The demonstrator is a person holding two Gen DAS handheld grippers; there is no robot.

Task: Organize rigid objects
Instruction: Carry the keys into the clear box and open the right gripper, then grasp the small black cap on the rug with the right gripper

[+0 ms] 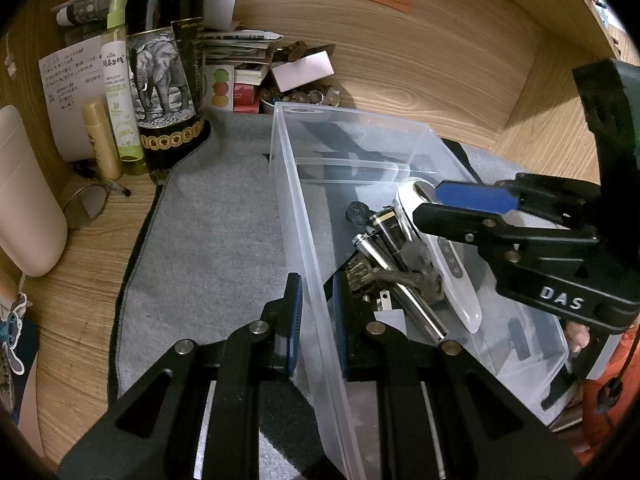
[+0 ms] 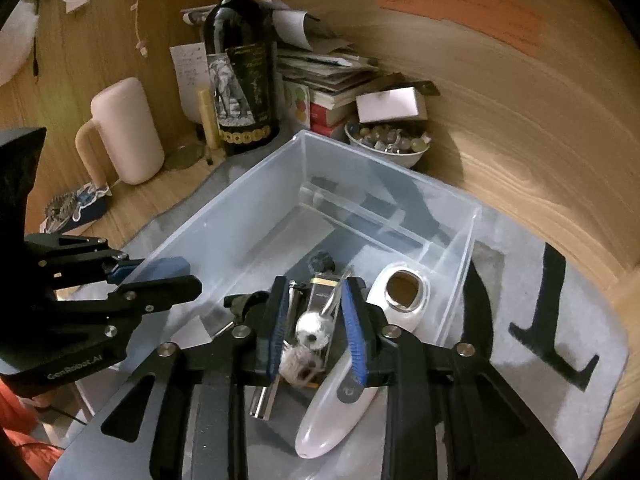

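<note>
A clear plastic bin (image 1: 288, 184) stands on a grey mat (image 1: 208, 220). My left gripper (image 1: 316, 308) is shut on the bin's near long wall, one finger on each side of it. In the bin lie a white handheld device (image 1: 452, 268), a black and gold tube (image 1: 390, 232), a metal cylinder (image 1: 416, 304) and grey fuzzy pompoms (image 1: 416, 254) on a cord. My right gripper (image 2: 316, 332) hovers low over this pile. Its jaws stand apart around the pompoms (image 2: 314, 326) without pressing them. The white device (image 2: 340, 400) lies under its right finger.
A dark wine bottle (image 1: 164, 64) with an elephant label, a green spray bottle (image 1: 120, 92) and a gold tube (image 1: 102, 140) stand at the mat's far left corner. A pink mug (image 2: 128, 132), a bowl of beads (image 2: 386, 142) and stacked books (image 2: 332, 76) line the wooden back wall.
</note>
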